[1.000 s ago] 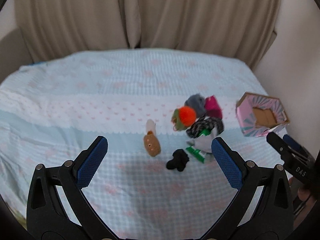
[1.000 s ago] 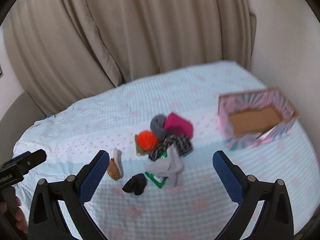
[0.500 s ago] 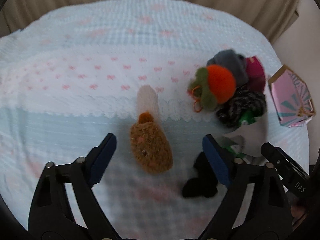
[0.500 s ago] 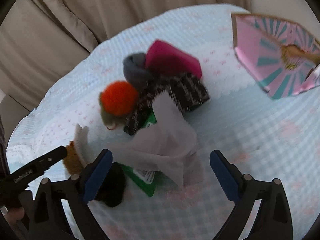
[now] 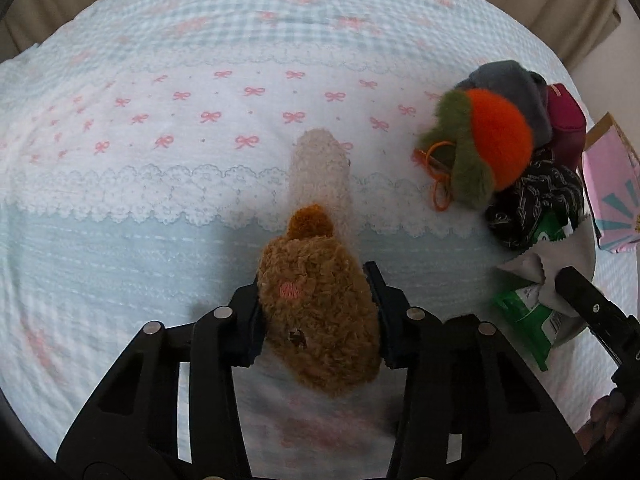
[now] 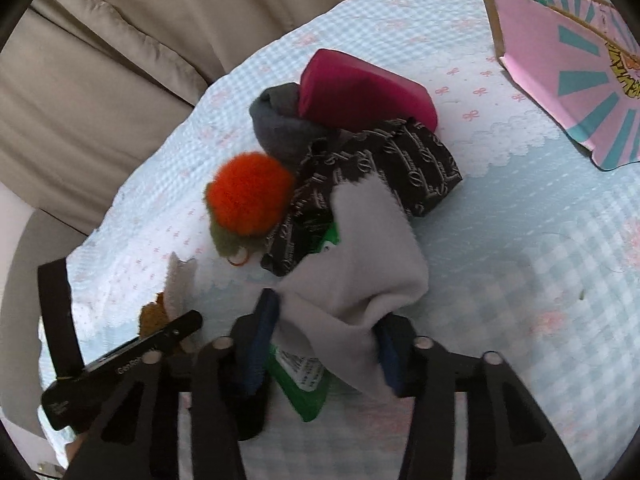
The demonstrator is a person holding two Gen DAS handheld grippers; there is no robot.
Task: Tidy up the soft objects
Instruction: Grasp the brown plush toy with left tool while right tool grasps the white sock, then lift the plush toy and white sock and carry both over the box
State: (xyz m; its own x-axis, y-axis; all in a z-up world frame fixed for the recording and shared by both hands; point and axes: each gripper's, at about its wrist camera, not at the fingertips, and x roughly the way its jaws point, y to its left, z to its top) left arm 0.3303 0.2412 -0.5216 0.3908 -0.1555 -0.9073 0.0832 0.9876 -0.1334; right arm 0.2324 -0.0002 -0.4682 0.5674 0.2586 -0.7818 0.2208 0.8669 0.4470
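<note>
My left gripper (image 5: 316, 312) is shut on a brown fuzzy plush sock (image 5: 316, 312) with a cream cuff (image 5: 320, 172), lying on the bed. My right gripper (image 6: 326, 344) is shut on a light grey cloth (image 6: 368, 256) at the front of a pile. The pile holds an orange and green pom-pom toy (image 6: 248, 200), a dark grey sock (image 6: 280, 124), a magenta pouch (image 6: 360, 92), a black printed cloth (image 6: 384, 168) and a green packet (image 6: 308, 392). The pile also shows at the right of the left wrist view (image 5: 500, 136).
A pink and teal cardboard box (image 6: 568, 64) stands open at the right of the bed, also at the edge of the left wrist view (image 5: 612, 184). The bed has a light blue checked cover (image 5: 160, 240). Beige curtains (image 6: 120, 60) hang behind.
Both grippers dropped to the bed and closed: the left on the brown plush sock, the right on the grey cloth. Both were open half a second ago.
</note>
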